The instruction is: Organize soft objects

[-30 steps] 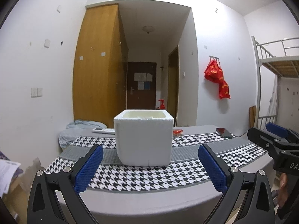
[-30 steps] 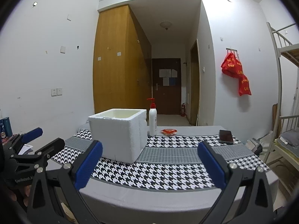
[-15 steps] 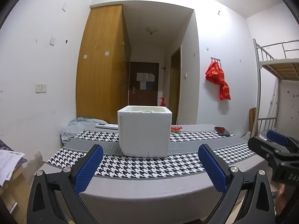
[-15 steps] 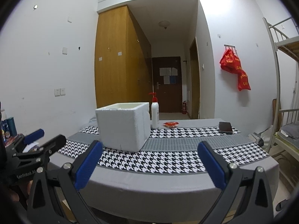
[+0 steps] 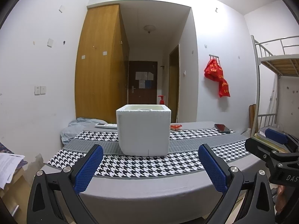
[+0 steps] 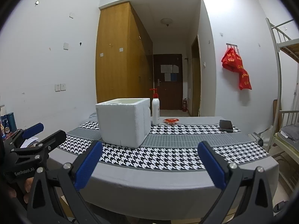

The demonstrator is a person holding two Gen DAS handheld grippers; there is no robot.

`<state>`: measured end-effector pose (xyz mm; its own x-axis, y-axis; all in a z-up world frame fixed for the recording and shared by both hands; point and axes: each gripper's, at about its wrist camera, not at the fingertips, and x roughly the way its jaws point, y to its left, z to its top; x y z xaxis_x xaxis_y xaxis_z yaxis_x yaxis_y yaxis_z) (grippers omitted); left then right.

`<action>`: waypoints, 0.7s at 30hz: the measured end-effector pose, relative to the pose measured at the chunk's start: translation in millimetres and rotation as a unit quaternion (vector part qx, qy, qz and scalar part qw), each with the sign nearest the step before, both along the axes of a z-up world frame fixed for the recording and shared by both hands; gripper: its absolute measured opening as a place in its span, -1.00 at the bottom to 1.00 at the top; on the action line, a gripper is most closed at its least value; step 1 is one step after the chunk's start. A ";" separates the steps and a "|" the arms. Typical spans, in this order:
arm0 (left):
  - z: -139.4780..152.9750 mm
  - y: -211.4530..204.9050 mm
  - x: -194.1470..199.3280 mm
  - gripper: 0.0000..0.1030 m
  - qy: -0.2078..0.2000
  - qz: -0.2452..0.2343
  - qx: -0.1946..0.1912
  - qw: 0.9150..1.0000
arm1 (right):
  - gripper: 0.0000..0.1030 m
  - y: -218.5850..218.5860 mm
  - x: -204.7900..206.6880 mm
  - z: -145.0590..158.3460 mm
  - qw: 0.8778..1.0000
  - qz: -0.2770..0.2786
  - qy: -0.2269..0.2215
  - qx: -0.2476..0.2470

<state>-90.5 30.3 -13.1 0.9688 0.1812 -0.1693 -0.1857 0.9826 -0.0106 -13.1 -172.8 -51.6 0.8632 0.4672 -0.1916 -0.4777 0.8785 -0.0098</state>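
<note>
A white foam box [image 5: 143, 131] stands open-topped on the table's houndstooth runner [image 5: 142, 165]; it also shows in the right wrist view [image 6: 124, 121]. A crumpled light blue cloth [image 5: 79, 126] lies at the table's far left. My left gripper [image 5: 149, 166] is open and empty, held before the table's front edge, facing the box. My right gripper [image 6: 149, 165] is open and empty, to the right of the left one, also short of the table. What lies inside the box is hidden.
A white pump bottle [image 6: 155, 112] stands behind the box. A small red packet [image 6: 171, 120] and a dark phone [image 6: 226, 125] lie at the far right. A white remote-like slab [image 5: 105, 125] lies far left. A bunk bed [image 5: 276, 71] stands right.
Both grippers dropped lower about half a second ago, then rose slightly; the table now sits lower in view again. Jaws stayed open and empty.
</note>
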 end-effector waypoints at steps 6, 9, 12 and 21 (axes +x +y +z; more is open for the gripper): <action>-0.5 0.9 -0.2 0.98 0.001 0.002 0.000 1.000 | 0.99 1.4 0.1 -0.9 1.000 0.002 0.003 -0.003; -0.1 0.5 -0.9 0.98 -0.001 0.002 0.000 1.000 | 0.99 0.4 -1.4 -0.6 1.000 0.003 0.001 -0.006; -0.2 0.0 -0.6 0.98 -0.001 0.001 0.000 1.000 | 0.99 -0.7 -0.6 -0.3 1.000 0.002 0.002 -0.006; -0.2 -1.7 1.4 0.98 0.004 -0.004 0.000 1.000 | 0.99 -1.9 1.9 -0.9 1.000 0.001 0.006 -0.005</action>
<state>-89.2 28.6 -13.3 0.9687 0.1735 -0.1774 -0.1780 0.9840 -0.0095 -11.3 -174.7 -52.4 0.8601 0.4667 -0.2062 -0.4791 0.8777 -0.0121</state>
